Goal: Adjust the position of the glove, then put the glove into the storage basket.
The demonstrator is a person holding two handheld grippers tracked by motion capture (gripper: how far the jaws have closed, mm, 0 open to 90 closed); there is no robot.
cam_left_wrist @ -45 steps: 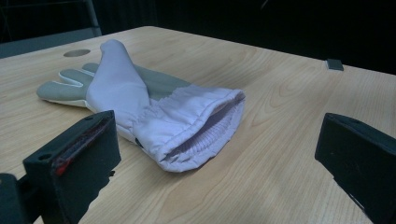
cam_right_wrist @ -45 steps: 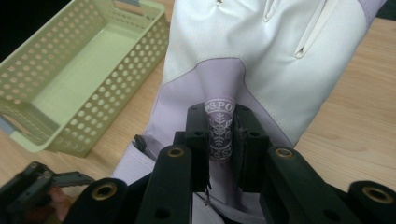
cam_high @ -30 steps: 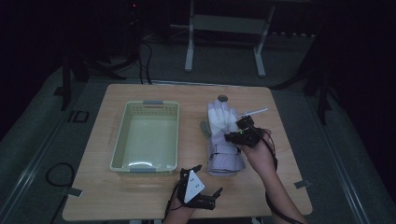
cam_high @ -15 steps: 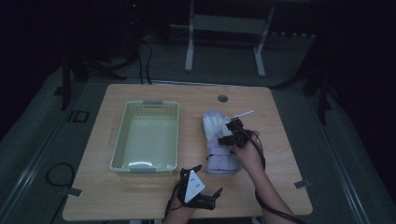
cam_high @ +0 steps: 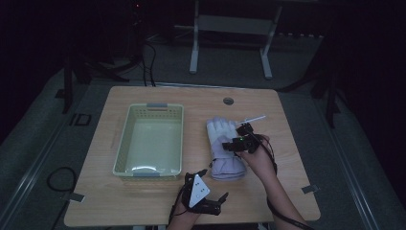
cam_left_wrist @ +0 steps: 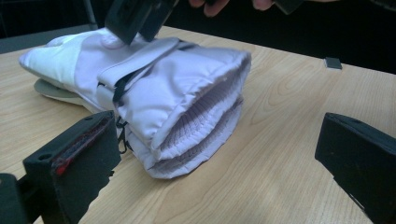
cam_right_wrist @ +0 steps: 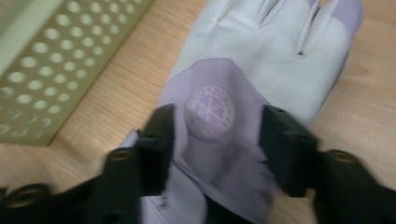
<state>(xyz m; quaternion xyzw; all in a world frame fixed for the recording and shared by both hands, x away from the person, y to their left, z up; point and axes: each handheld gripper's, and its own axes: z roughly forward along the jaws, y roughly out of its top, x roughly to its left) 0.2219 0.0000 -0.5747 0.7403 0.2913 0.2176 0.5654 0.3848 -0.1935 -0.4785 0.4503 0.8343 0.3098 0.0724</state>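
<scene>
Right gripper (cam_right_wrist: 215, 140) just opened, astride glove (cam_right_wrist: 261, 60), seemingly touching it.

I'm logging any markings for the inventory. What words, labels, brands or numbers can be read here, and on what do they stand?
None can be read.
Round emblem on the back of the glove: lettering too blurred to read.
Basket, table: no markings seen.

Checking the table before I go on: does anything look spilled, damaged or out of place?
Nothing stands out. The glove lies flat on the table beside the upright basket, with the right gripper open over its back.
</scene>
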